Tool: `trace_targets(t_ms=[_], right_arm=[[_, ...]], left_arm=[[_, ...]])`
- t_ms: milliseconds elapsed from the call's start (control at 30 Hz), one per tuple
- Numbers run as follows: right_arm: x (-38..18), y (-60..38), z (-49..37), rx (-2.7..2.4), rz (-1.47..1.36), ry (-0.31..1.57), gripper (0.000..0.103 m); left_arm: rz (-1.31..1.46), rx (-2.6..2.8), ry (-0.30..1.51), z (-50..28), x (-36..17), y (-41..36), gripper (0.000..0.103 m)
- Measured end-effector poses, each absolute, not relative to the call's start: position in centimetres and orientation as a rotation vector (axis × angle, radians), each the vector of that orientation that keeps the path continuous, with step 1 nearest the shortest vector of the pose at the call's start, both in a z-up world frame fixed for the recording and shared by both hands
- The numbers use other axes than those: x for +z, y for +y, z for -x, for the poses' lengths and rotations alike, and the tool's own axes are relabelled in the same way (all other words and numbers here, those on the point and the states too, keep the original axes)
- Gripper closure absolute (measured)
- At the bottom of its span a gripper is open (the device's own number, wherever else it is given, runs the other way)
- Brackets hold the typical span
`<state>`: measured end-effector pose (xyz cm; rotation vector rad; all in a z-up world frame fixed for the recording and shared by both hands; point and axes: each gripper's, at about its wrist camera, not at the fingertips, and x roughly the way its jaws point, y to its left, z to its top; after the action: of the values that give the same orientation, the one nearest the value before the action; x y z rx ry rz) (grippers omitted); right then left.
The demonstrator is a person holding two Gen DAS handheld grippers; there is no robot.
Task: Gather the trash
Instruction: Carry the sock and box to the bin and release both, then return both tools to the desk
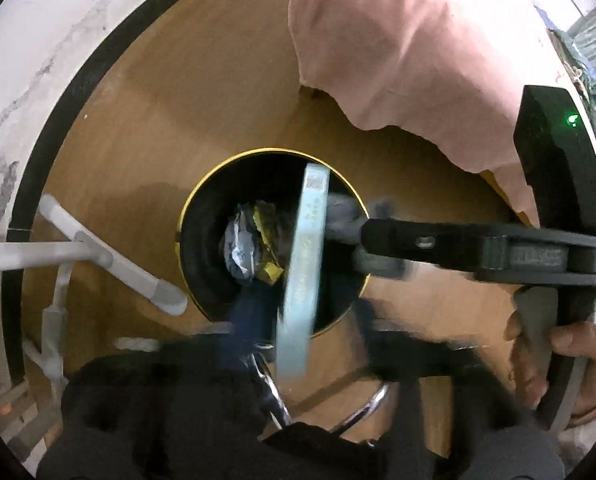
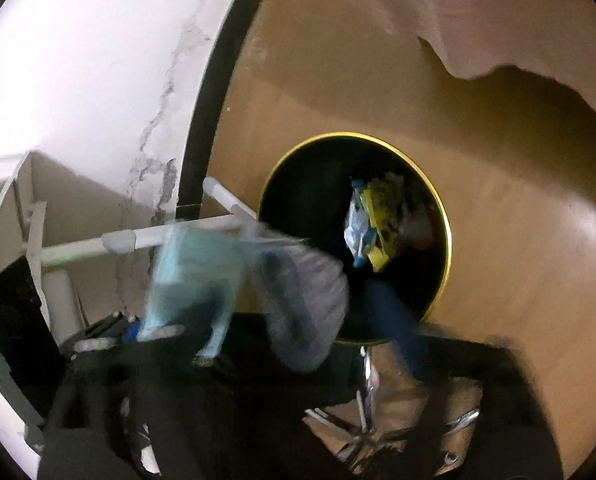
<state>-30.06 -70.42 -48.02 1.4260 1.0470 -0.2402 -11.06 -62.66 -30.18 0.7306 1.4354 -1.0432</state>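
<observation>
Black, gold-rimmed bin [image 1: 272,236] on the wooden floor [image 1: 146,128], holding crumpled wrappers [image 1: 250,246]. A pale-blue box [image 1: 303,264] drops over it, released; both grippers' jaws stand apart, the right gripper [image 1: 367,240] at three o'clock.

Blurred pale-blue box [image 2: 190,280] and crumpled wrapper [image 2: 305,304] beside gold-rimmed bin [image 2: 443,216]
</observation>
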Motion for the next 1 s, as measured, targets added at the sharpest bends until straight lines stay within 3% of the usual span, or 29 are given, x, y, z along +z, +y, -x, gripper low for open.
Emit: trace_targets(t_ms=[167, 267, 400, 567, 700, 800, 1000], right_arm=[[-44.2, -72.3, 33.8, -0.337, -1.460, 0.924, 0.011], [-38.6, -73.7, 37.3, -0.524, -1.312, 0.843, 0.011], [-29.0, -74.1, 42.1, -0.887, -0.948, 0.720, 0.007], [-20.1, -71.4, 43.9, -1.137, -0.651, 0.608, 0.007], [-17.2, -69.1, 40.5, -1.096, -0.566, 0.554, 0.007], [-16.8, -67.0, 35.0, -0.954, -0.578, 0.599, 0.007], [-12.0, -58.1, 23.7, -0.665, -0.438, 0.501, 0.007]], left_arm=[[-0.709, -1.151, 1.404, 13.0, -28.6, -63.1, 0.008], [-0.728, -1.204, 1.301, 15.2, -25.9, -63.2, 0.008], [-0.662, -1.311, 1.194, 18.5, -19.0, -63.4, 0.008], [-0.567, -1.432, 0.874, 20.9, -7.0, -59.4, 0.007], [-0.531, -1.320, 0.602, 19.0, -0.7, -52.9, 0.006], [-0.521, -1.208, 0.570, 16.0, 1.0, -48.2, 0.007], [-0.447, -0.755, 0.606, 4.5, 2.3, -32.2, 0.006]])
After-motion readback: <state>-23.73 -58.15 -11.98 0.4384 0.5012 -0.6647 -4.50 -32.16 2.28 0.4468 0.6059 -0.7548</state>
